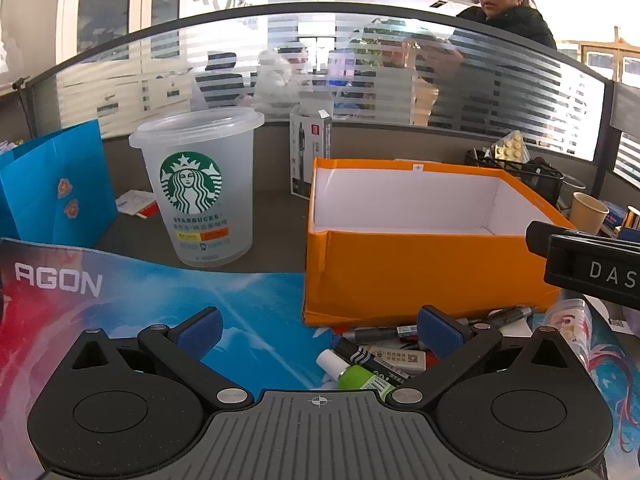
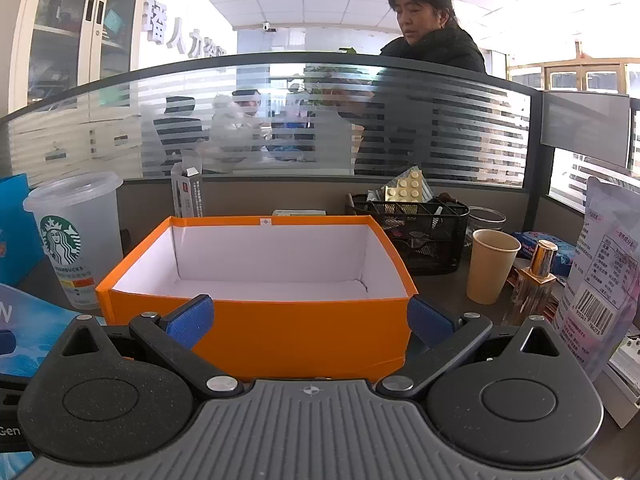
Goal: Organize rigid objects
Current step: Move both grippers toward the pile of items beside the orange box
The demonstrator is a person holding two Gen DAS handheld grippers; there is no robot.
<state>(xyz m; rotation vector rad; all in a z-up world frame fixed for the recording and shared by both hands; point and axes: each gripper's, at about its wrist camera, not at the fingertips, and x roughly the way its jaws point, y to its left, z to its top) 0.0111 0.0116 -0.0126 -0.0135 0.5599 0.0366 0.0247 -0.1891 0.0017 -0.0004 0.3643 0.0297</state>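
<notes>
**Two open grippers facing an empty orange box**

Two grippers appear, each seen from its own wrist camera. The left gripper has its blue-padded jaws spread wide with nothing between them; it tilts down over a printed mat lettered "AGON". Just ahead of its right finger lies a heap of small stationery: dark markers, a white eraser bearing a printed code and characters too small to read, and a green-and-white tube partly hidden by the gripper body. Beyond the heap, touching it, stands the orange box, white inside and empty. Ahead and to the left stands a frosted plastic cup marked "STARBUCKS" under the green emblem; its lower labels are illegible. Further left is a blue paper bag. At the right edge, a black body lettered "DAS", cut off by the frame, is part of the right gripper.

The right gripper likewise stands wide and empty, directly before the box's near wall. To its right stand a paper cup, a gold-capped bottle and a barcoded packet whose print is unreadable. Behind these sits a black mesh organiser holding blister packs. A person stands beyond the striped glass partition.
</notes>
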